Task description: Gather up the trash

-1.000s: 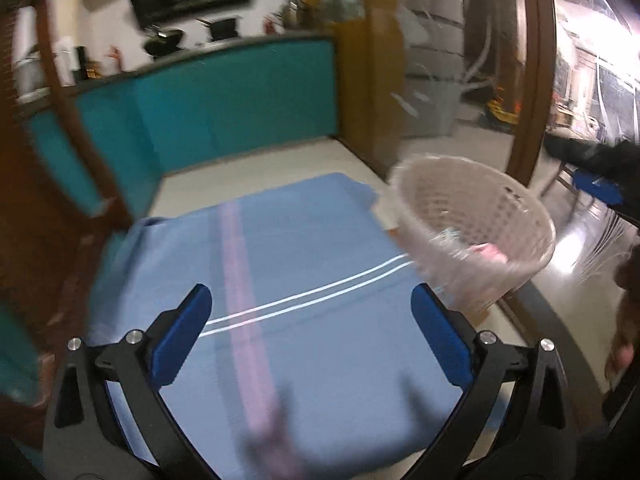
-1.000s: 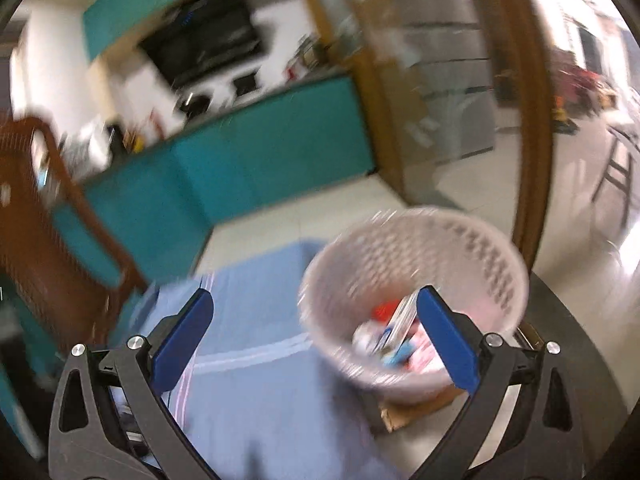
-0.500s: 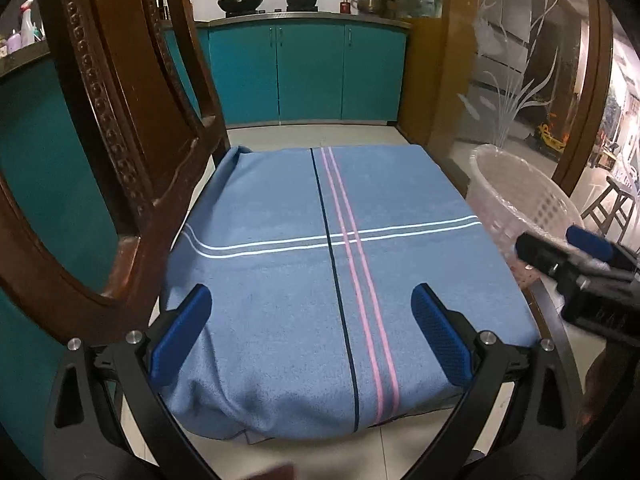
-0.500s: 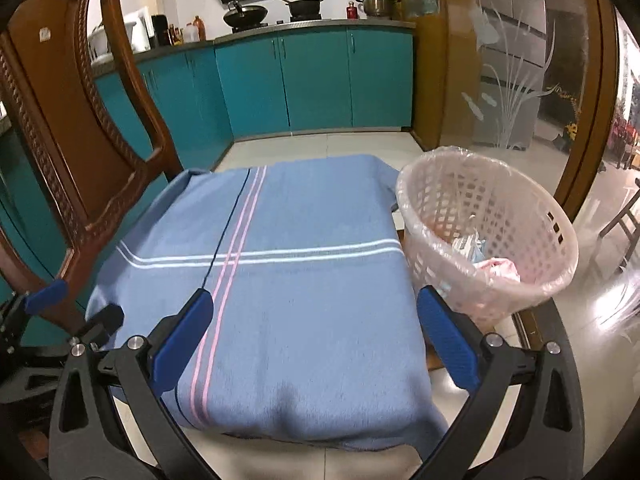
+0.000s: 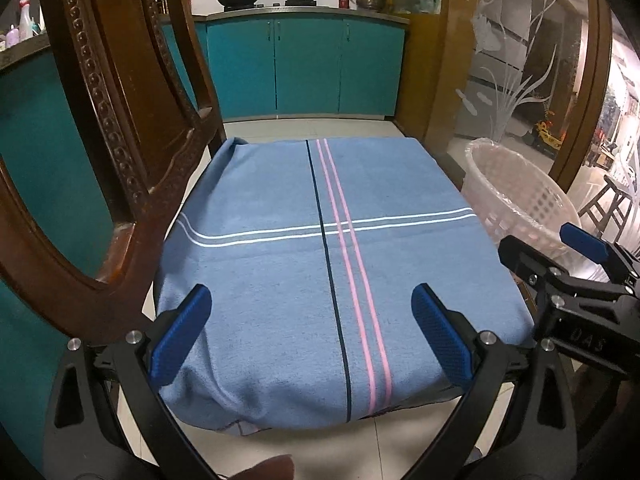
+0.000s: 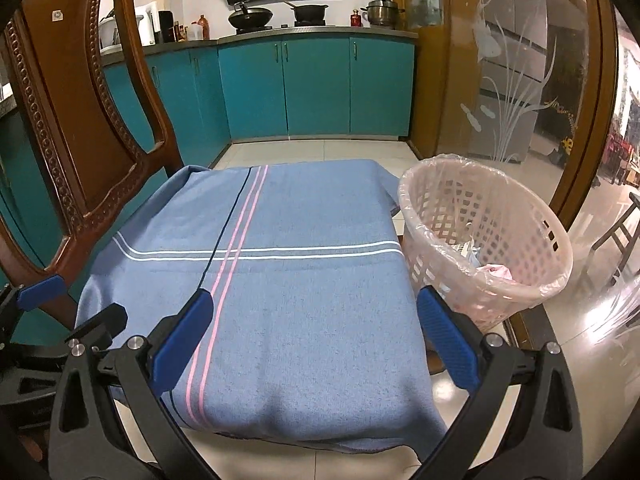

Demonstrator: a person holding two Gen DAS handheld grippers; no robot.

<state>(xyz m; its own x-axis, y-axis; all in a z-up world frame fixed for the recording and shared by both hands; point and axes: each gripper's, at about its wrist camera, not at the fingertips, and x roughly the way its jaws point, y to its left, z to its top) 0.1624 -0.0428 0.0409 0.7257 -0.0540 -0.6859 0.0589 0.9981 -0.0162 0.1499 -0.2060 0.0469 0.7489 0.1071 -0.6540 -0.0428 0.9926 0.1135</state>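
Note:
A pale pink lattice waste basket (image 6: pixel 486 236) with a clear liner stands to the right of a chair seat covered by a blue striped cloth (image 6: pixel 272 272). Crumpled wrappers (image 6: pixel 490 268) lie inside the basket. In the left wrist view the basket (image 5: pixel 516 196) sits at the right edge and the cloth (image 5: pixel 320 264) fills the middle. My left gripper (image 5: pixel 310 330) hangs open over the near part of the cloth, holding nothing. My right gripper (image 6: pixel 314 334) is open and empty too, near the cloth's front right corner. No loose trash shows on the cloth.
A carved wooden chair back (image 6: pixel 76 120) rises at the left. Teal kitchen cabinets (image 6: pixel 316 88) line the far wall with pots on the counter. A frosted glass partition (image 6: pixel 516 72) in a wooden frame stands right of the basket. Pale floor tiles (image 6: pixel 320 152) lie beyond the seat.
Both views swung fast a second ago and have steadied facing the seat and cabinets. The right gripper has drawn back from over the basket, which is now to its right. Both stayed open.

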